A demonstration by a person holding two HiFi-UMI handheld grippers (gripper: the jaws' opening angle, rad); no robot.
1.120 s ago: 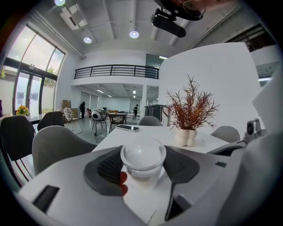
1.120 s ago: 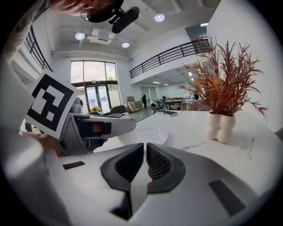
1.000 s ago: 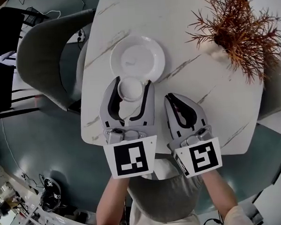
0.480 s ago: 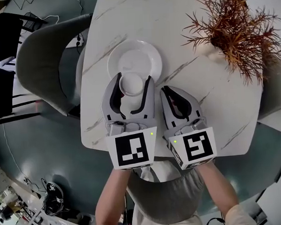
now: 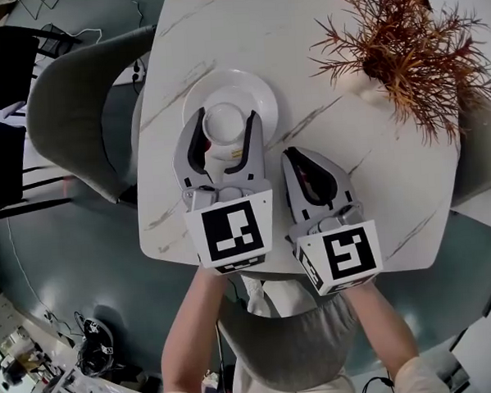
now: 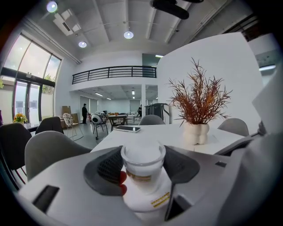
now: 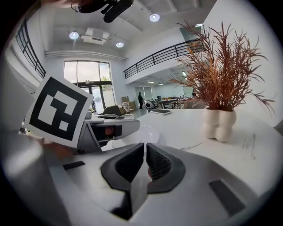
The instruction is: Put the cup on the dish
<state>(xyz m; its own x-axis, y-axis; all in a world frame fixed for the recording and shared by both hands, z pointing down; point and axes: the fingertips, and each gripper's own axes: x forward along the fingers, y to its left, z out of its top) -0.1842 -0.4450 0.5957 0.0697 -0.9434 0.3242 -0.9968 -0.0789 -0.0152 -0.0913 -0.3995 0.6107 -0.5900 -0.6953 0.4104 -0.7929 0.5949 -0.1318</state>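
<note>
My left gripper [image 5: 223, 120] is shut on a small white cup [image 5: 224, 121], its pads pressing the cup's sides. In the head view the cup sits over the middle of the round white dish [image 5: 252, 86] on the marble table; I cannot tell whether it touches the dish. In the left gripper view the cup [image 6: 142, 170] stands upright between the dark pads [image 6: 106, 171], with a yellow label low on its side. My right gripper [image 5: 299, 160] lies just right of the left one, shut and empty. In the right gripper view the dish [image 7: 146, 132] shows past its shut jaws.
A white vase with red-brown dried branches [image 5: 401, 35] stands at the table's far right. A grey chair [image 5: 76, 102] is at the table's left side. A flat dark device [image 6: 127, 128] lies at the far end. The table's near edge [image 5: 166, 253] runs under both grippers.
My left gripper has carried the cup forward, from the dish's near rim to over its middle. The right gripper has stayed about where it was.
</note>
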